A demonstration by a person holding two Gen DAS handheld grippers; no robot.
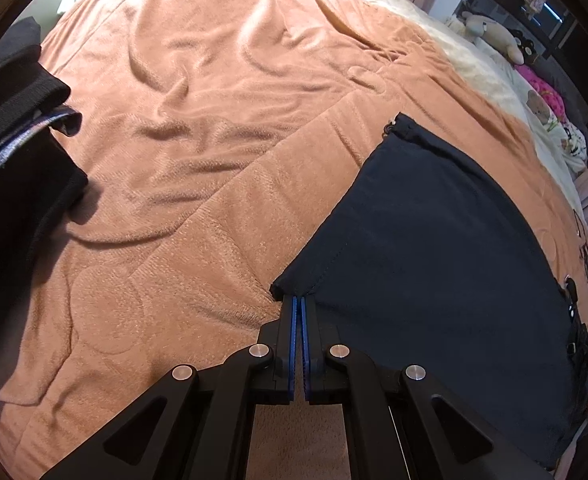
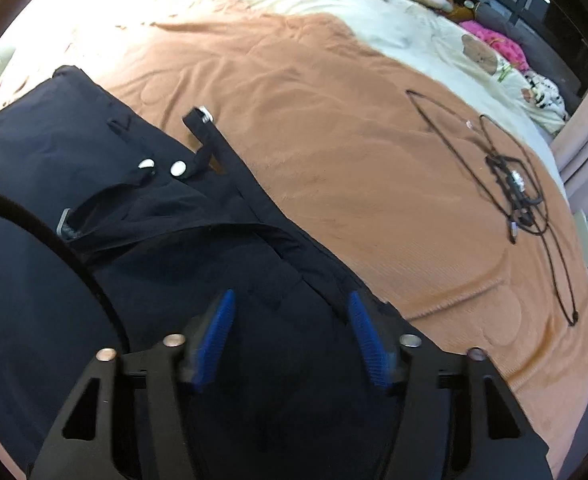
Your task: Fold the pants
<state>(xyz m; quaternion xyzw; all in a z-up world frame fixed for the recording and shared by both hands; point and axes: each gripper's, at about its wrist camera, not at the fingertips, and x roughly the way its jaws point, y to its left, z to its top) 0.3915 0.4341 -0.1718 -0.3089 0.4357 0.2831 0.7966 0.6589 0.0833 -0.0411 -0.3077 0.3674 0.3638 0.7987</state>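
Dark navy pants [image 1: 433, 240], smooth woven cloth, spread flat on fuzzy orange blanket [image 1: 198, 128] with embossed round patterns. Left gripper [image 1: 298, 299] clenched on stitched hem corner, blue ribbed pads together. Right gripper [image 2: 290, 300] released, pads apart over waistband by white snaps [image 2: 178, 168]. Thin black cord [image 2: 509, 184] tangled nearby. No readable writing.

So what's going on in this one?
A person with a claw in each hand is folding dark pants on an orange blanket spread over a bed. The left claw is shut on a corner of the fabric. The right claw hangs open over the waistband end, gripping nothing yet.
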